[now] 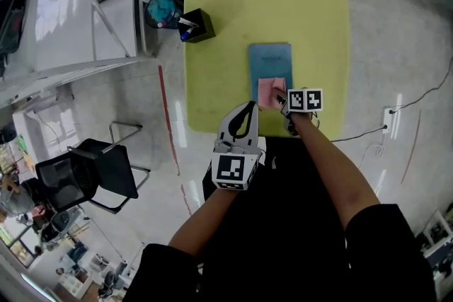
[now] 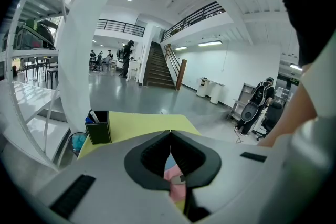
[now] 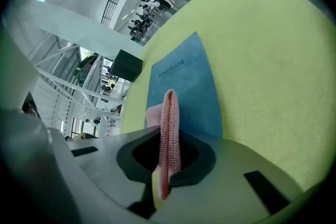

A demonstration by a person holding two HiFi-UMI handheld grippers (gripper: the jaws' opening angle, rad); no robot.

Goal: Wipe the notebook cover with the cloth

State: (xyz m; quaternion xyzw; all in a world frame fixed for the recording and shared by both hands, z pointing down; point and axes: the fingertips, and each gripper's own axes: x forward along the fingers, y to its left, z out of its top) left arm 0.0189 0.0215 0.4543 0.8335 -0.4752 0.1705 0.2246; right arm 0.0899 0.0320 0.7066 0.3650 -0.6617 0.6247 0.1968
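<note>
On the floor at the far left a chair (image 1: 85, 173) is standing well clear of the surface (image 1: 311, 25). A bin (image 1: 161, 10) is sitting just beyond the surface's far-left corner, and a pen holder (image 1: 197, 25) is standing on that corner, close to the left edge.

Between the pen holder and the notebook (image 1: 270, 60) a strip of bare yellow is lying open. The left hand-held gripper (image 1: 249, 108) is hovering over the near edge, just left of the notebook's near end. In the left gripper view its jaws are meeting at the tips, clenched on nothing (image 2: 170, 134).

The notebook is lying flat near the middle of the surface, its long edges running away from the person. The cloth (image 1: 270, 92) is covering its near end. The right hand-held gripper (image 1: 283, 101) is coming in from the notebook's right side, and in the right gripper view it (image 3: 169, 136) is pinching an upright fold of the cloth (image 3: 169, 118) above the blue cover (image 3: 184, 86).

To the right of the notebook a wide band of the surface (image 3: 262, 60) is lying bare out to the right edge, and the far part is bare too. Beyond that edge a cable (image 1: 368, 132) is trailing over the floor.
</note>
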